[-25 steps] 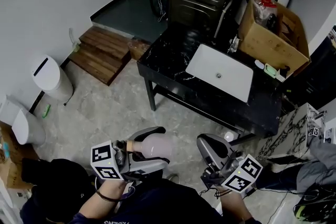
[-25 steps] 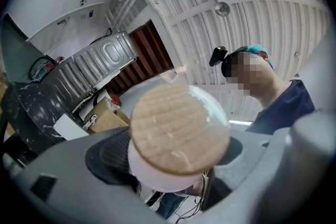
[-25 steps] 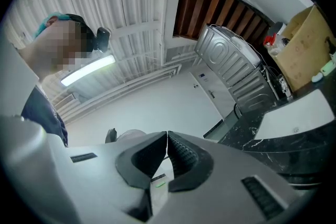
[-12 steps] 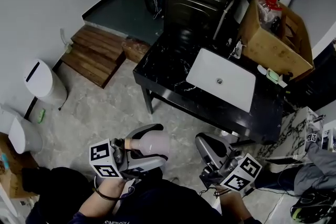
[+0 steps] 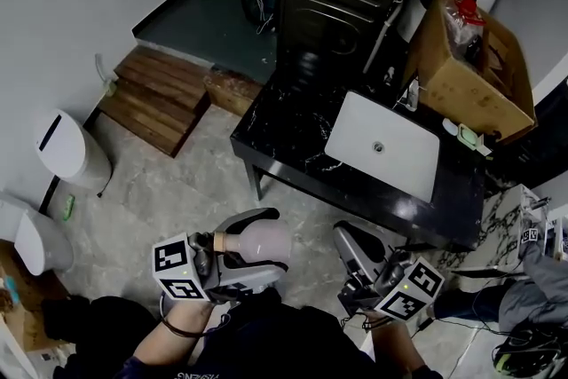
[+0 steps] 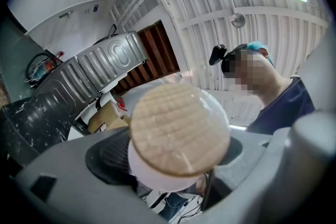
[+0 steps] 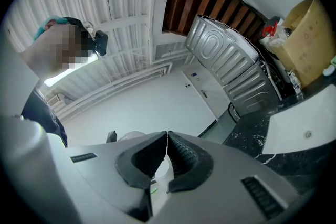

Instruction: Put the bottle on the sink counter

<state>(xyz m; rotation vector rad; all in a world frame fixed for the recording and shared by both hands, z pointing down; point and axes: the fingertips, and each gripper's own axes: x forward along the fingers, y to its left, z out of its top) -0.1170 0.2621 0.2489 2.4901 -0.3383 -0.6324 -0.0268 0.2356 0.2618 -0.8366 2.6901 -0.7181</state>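
In the head view the black sink counter (image 5: pixel 293 124) now lies a little lower and further to the right than one second ago. Its white basin (image 5: pixel 383 146) has shifted with it, so the person has perhaps stepped somewhat nearer. The white bin (image 5: pixel 67 151) and the wooden steps (image 5: pixel 155 98) have slid toward the left edge. The cardboard box (image 5: pixel 470 75) has moved right.

The bottle (image 5: pixel 259 241), pale and round-bodied with what looks like a tan cork stopper, lies on its side clamped in the left claw (image 5: pixel 263 249) at lower centre-left. It is well apart from the black marbled worktop (image 5: pixel 288 124) with its white basin (image 5: pixel 383 145) at upper right.
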